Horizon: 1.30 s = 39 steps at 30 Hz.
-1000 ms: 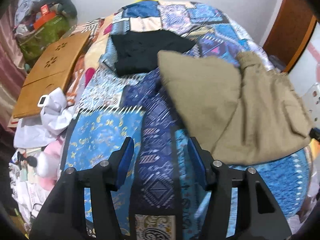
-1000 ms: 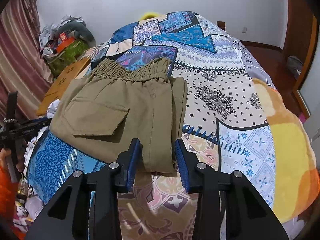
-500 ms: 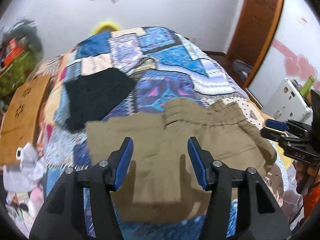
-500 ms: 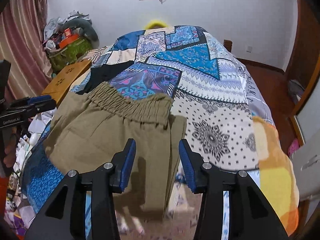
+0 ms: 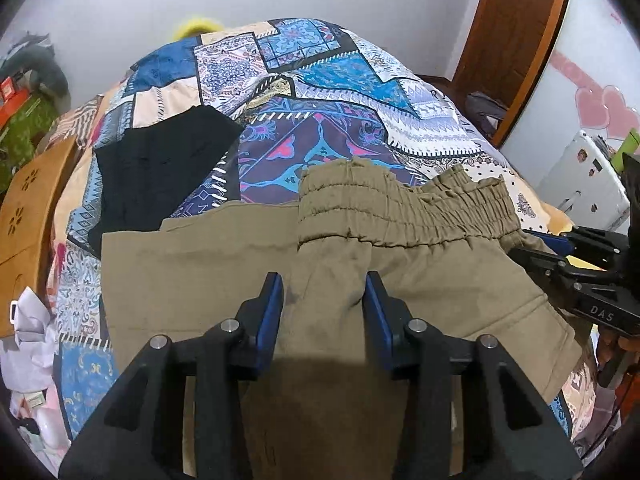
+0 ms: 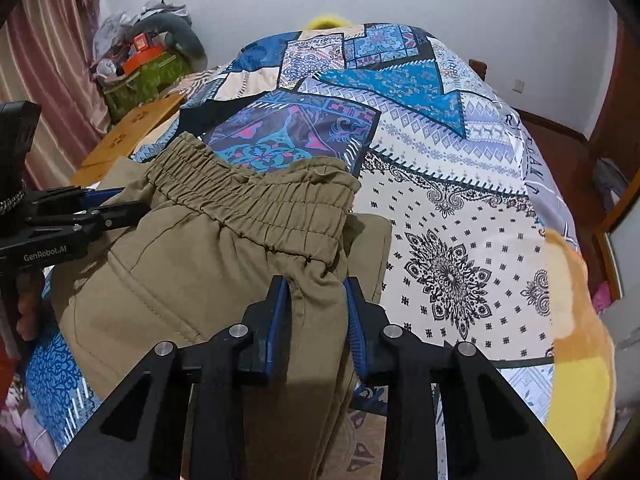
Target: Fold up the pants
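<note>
Khaki pants (image 5: 328, 252) lie folded on the patchwork bed, elastic waistband (image 5: 404, 208) facing the far side. My left gripper (image 5: 323, 300) is open, its fingers straddling the fabric just below the waistband. In the right wrist view the pants (image 6: 168, 280) fill the lower left. My right gripper (image 6: 316, 304) is open, with a ridge of the pants' right edge between its fingers. Each gripper also shows from the other view: the right one (image 5: 576, 264) at the pants' right edge, the left one (image 6: 80, 216) at their left edge.
A folded black garment (image 5: 160, 168) lies on the bed (image 5: 320, 72) beyond the pants on the left. A wooden lap table (image 5: 24, 208) and clutter sit off the bed's left side. A wooden door (image 5: 516, 40) and white appliance (image 5: 580, 184) stand right.
Both grippers have moved in over the pants from the near edge, and now straddle the fabric near the waistband. The left view has swung right, from the bedspread onto the pants.
</note>
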Motion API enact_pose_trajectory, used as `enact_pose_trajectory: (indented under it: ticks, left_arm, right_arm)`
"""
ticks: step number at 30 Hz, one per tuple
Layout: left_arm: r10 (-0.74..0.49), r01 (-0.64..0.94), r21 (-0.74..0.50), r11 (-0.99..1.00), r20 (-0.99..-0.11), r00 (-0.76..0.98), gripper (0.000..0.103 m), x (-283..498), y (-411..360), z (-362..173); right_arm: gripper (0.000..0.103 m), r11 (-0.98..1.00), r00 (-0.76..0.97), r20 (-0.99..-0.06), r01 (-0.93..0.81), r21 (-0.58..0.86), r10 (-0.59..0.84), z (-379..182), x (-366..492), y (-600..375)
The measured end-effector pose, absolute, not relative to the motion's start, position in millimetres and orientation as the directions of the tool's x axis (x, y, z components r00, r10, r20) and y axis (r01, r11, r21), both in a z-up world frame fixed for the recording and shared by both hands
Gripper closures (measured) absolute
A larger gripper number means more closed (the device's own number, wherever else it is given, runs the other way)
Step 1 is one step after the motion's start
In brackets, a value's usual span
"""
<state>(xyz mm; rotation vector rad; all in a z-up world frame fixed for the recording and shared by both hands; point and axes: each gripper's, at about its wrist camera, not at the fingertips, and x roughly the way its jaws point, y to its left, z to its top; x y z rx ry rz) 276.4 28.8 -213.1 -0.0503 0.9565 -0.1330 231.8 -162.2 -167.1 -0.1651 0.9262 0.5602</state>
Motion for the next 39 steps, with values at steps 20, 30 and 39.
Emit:
enact_pose_trajectory:
  ticks: [20,30,39]
  left_arm:
    - [-0.023,-0.077,-0.095,0.992,-0.763,0.646,0.033,236,92,-171]
    - [-0.086,-0.163,-0.195,0.967,-0.853,0.514,0.027,240,131,-222]
    - [-0.239,-0.145,-0.344,0.928,-0.845,0.478,0.031,254,130,-234]
  right_arm:
    - [0.036,0.877,0.573,-0.697,-0.448,0.175,0.432,-118,210,-184]
    - [0.028,0.881,0.446,-0.793,-0.415,0.228,0.415,-161,220,-191]
    - [0.025,0.825,0.317,-0.781,-0.389,0.410,0.538,-183,238,-201]
